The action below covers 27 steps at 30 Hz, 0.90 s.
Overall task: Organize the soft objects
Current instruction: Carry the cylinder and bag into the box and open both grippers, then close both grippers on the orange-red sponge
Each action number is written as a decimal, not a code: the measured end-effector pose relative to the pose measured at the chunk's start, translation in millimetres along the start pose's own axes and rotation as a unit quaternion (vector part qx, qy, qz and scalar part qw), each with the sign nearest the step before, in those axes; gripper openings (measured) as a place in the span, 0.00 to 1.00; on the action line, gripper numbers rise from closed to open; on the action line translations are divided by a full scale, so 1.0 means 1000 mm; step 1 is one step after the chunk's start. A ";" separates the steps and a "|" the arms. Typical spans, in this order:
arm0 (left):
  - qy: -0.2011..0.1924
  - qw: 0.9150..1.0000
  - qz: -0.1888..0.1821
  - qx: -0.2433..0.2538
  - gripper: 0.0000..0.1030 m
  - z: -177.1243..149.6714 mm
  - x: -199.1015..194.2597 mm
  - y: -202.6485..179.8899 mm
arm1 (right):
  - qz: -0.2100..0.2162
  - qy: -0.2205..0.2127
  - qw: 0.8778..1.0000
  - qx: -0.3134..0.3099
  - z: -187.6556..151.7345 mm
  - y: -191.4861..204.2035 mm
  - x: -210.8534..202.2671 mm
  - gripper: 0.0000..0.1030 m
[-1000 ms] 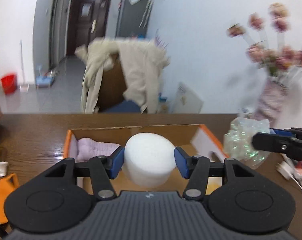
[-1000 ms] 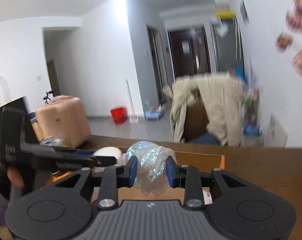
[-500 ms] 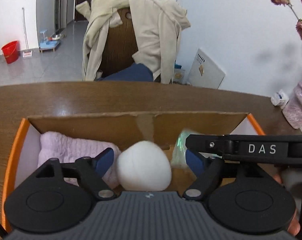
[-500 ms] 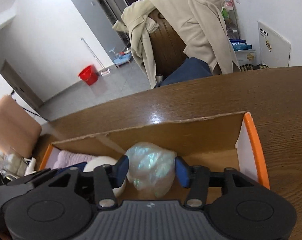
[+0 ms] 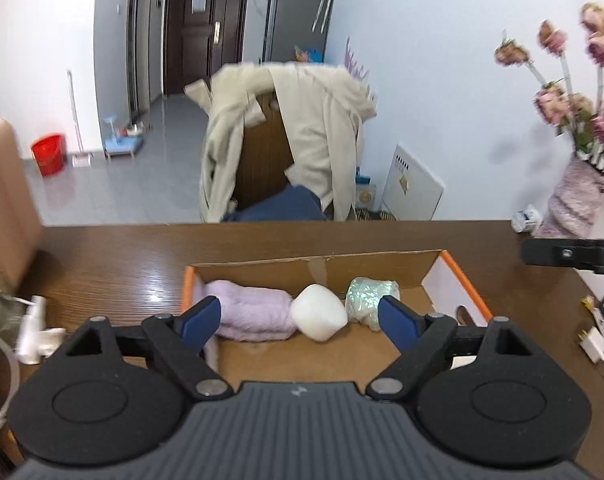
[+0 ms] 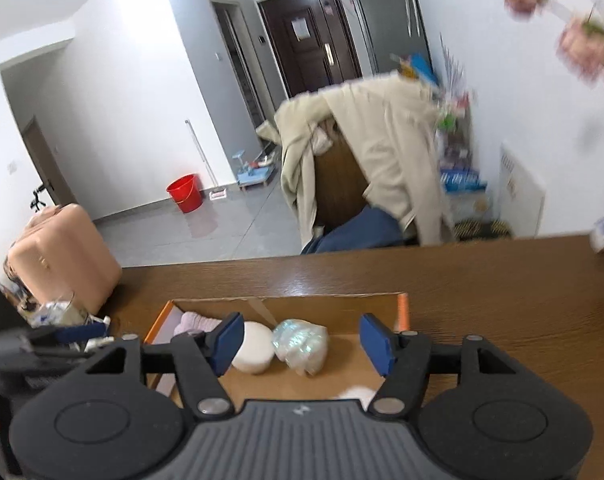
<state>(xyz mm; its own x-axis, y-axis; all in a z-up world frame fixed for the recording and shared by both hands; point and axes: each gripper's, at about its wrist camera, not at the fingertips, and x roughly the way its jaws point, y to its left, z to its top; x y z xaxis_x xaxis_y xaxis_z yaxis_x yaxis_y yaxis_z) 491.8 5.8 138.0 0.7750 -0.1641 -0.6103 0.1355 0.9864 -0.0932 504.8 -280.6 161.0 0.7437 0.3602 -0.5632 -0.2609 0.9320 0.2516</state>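
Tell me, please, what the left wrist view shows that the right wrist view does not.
Only the left wrist view shows the vase of dried pink flowers whole, the white plug and cable at the table's right edge, and the box's cut-out handle hole.

Only the right wrist view shows the whole pink suitcase and a white soft piece near the box's front.

Both show the orange-edged cardboard box holding the lilac towel, white sponge and iridescent bundle, plus the red bucket.

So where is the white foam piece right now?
In the cardboard box, between the lilac towel and the iridescent bundle; the white foam piece touches both.
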 end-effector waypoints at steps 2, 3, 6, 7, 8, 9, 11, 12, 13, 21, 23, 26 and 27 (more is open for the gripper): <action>-0.013 1.000 0.003 0.001 0.88 -0.004 -0.030 0.001 | -0.010 -0.013 1.000 -0.021 -0.007 0.007 -0.033 0.66; -0.018 1.000 0.005 0.001 0.88 -0.006 -0.041 0.001 | -0.014 -0.020 0.999 -0.030 -0.010 0.010 -0.047 0.67; -0.032 0.999 0.009 0.004 0.89 -0.014 -0.075 -0.001 | -0.023 -0.034 0.998 -0.048 -0.021 0.018 -0.080 0.71; -0.036 0.999 0.009 0.004 0.89 -0.018 -0.084 -0.003 | -0.022 -0.038 0.998 -0.053 -0.026 0.021 -0.089 0.71; -0.041 0.999 0.009 0.003 0.89 -0.023 -0.093 -0.004 | -0.021 -0.044 0.997 -0.057 -0.033 0.024 -0.099 0.71; -0.048 0.999 0.008 0.003 0.90 -0.031 -0.104 -0.005 | -0.020 -0.051 0.997 -0.061 -0.042 0.028 -0.110 0.71; -0.065 0.998 0.004 0.008 0.91 -0.050 -0.124 -0.007 | -0.018 -0.063 0.995 -0.074 -0.062 0.036 -0.125 0.72; -0.069 0.998 0.006 0.011 0.91 -0.060 -0.132 -0.008 | -0.016 -0.068 0.994 -0.080 -0.074 0.040 -0.130 0.72; -0.075 0.997 0.008 0.014 0.91 -0.073 -0.141 -0.009 | -0.013 -0.074 0.993 -0.091 -0.087 0.044 -0.136 0.73; -0.111 0.993 0.010 0.036 0.93 -0.190 -0.192 -0.013 | 0.013 -0.090 0.986 -0.140 -0.209 0.082 -0.179 0.73; -0.113 0.993 0.014 0.028 0.93 -0.216 -0.198 -0.010 | 0.018 -0.089 0.986 -0.137 -0.236 0.088 -0.185 0.74; -0.105 0.994 0.007 0.003 0.93 -0.255 -0.206 -0.002 | 0.021 -0.084 0.989 -0.121 -0.274 0.093 -0.189 0.74; -0.101 0.995 0.007 -0.004 0.93 -0.270 -0.208 -0.001 | 0.018 -0.083 0.990 -0.113 -0.285 0.093 -0.189 0.74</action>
<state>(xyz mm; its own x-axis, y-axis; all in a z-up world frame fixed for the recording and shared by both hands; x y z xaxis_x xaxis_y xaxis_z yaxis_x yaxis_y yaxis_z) 163.8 42.1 53.2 0.8854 -0.1491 -0.4403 0.1201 0.9884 -0.0933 164.1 -250.3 66.9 0.8177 0.3988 -0.4151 -0.4057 0.9109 0.0760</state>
